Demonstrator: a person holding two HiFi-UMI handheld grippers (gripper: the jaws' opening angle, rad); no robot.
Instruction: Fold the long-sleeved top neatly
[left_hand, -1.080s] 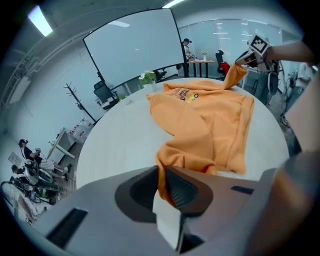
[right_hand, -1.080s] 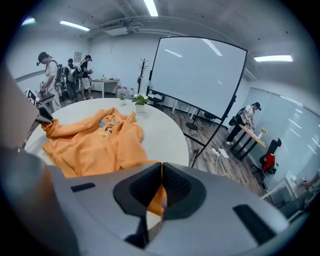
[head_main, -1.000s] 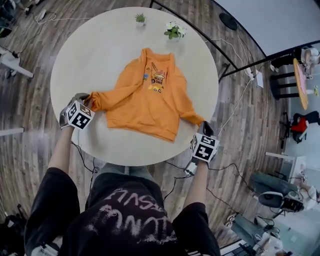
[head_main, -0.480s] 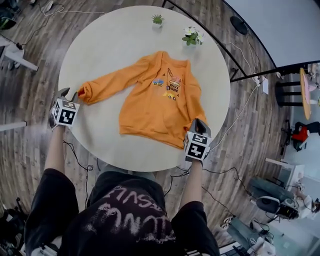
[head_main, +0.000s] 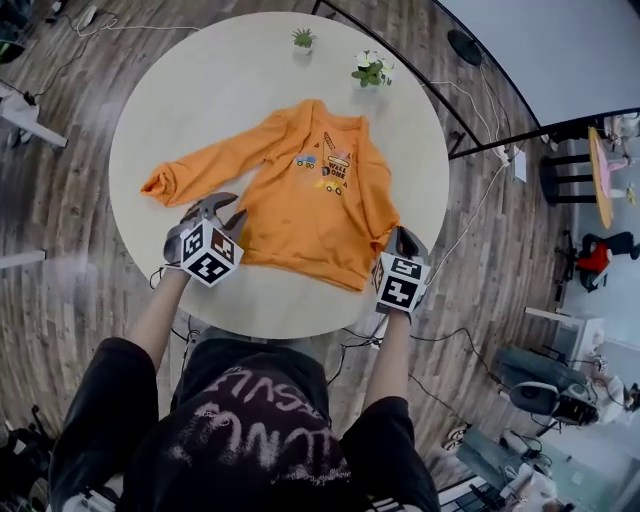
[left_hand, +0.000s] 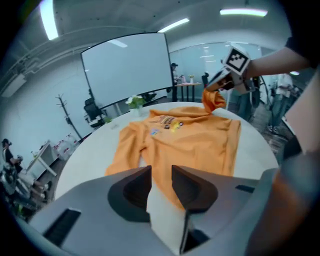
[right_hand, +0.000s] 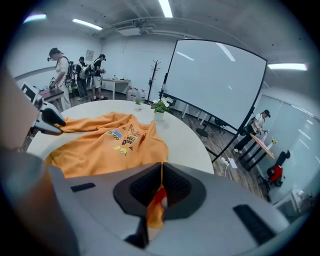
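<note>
The round pale bench (head_main: 140, 110) carries the orange long-sleeved top (head_main: 300, 210), print side up, with its left sleeve spread flat to the left, likely ready for folding. The right claw (head_main: 405, 240) is clamped on orange cloth at the near right hem, probably the cuff. The left claw (head_main: 220, 212) is empty near the left hem, its jaws apart and just closing slightly.
</note>
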